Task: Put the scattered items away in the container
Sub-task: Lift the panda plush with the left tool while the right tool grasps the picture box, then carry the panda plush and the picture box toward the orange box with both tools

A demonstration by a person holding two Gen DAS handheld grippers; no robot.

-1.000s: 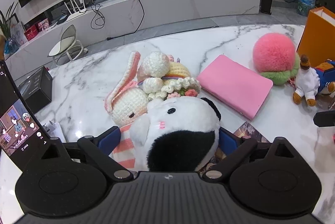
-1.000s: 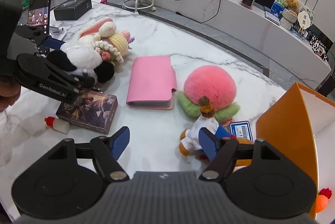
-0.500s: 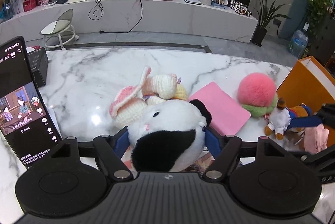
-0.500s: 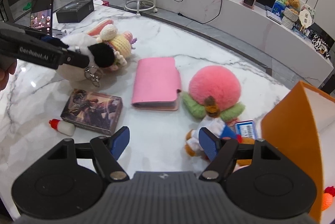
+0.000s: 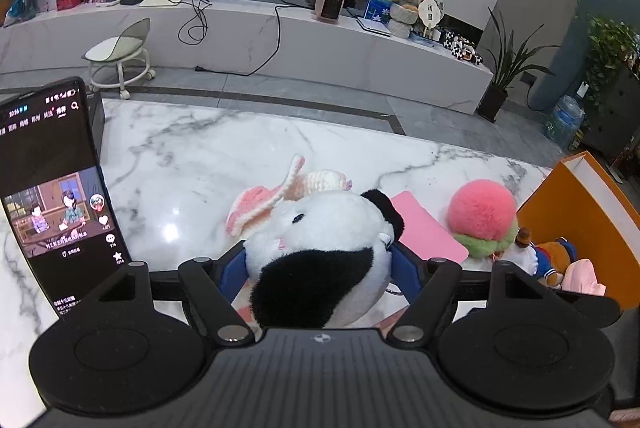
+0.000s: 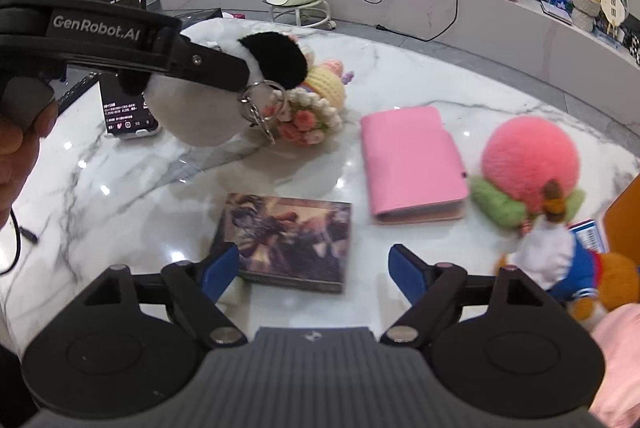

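My left gripper (image 5: 318,268) is shut on a black-and-white plush toy (image 5: 320,248) and holds it above the marble table (image 5: 192,156). In the right wrist view the plush (image 6: 200,108) hangs in the air at upper left, a metal keyring (image 6: 260,104) dangling from it. My right gripper (image 6: 314,268) is open and holds nothing, low over a picture-printed box (image 6: 288,240). The orange container (image 5: 580,212) stands at the table's right end. Between them lie a pink wallet (image 6: 412,164), a fluffy pink peach (image 6: 528,164), a bear doll in blue (image 6: 568,268) and a crochet bunny (image 6: 320,96).
A phone (image 5: 60,196) stands upright on a holder at the left, its screen lit. A barcode card (image 6: 588,236) lies by the bear doll. Beyond the table's far edge are a stool (image 5: 120,52) and a long white bench. A hand (image 6: 16,132) grips the left tool.
The left gripper has lifted the plush off the table and carried it up and rightward. The right gripper has swung left, from the bear doll to over the picture box.
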